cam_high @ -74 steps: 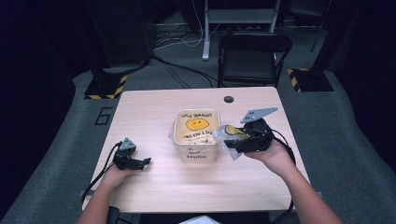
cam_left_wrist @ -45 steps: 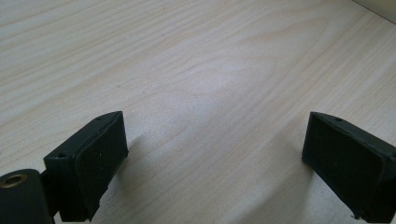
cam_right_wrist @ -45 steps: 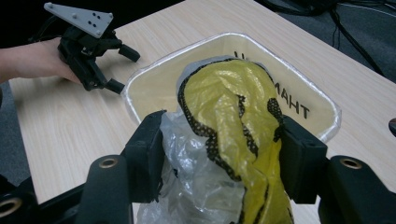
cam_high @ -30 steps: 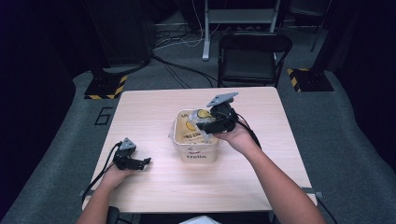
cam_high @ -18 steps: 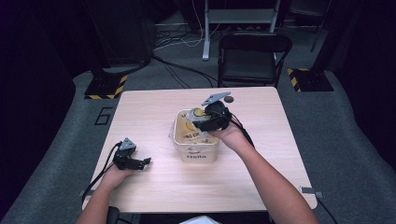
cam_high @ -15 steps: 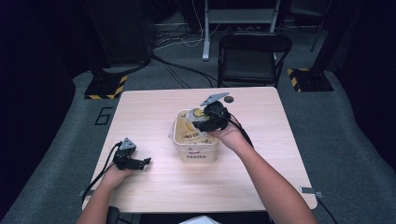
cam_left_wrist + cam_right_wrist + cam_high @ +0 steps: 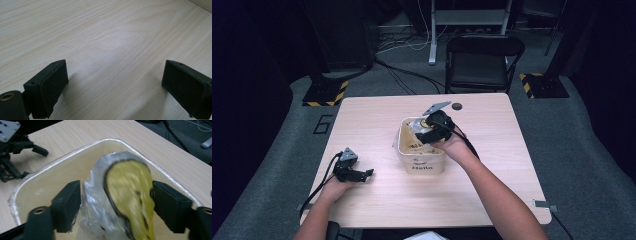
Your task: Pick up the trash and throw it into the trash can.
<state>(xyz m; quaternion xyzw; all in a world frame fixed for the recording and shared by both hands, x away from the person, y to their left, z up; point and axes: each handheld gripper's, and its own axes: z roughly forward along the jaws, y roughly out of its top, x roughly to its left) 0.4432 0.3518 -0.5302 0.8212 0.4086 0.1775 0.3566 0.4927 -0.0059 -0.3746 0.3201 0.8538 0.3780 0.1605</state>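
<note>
Left gripper (image 7: pixel 368 173) rests with jaws wide; right gripper (image 7: pixel 422 136), jaws just opening, points down.

Dim room, grey carpet

A black folding chair (image 7: pixel 484 65) stood beyond the wooden table (image 7: pixel 377 120), far past the claws; cables (image 7: pixel 404 42) trailed across the floor.

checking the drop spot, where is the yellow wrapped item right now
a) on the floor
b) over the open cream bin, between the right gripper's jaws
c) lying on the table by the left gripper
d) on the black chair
b: the right gripper view shows the yellow wrapped item between the right gripper jaws, which have just been opening, above the cream bin.
</note>
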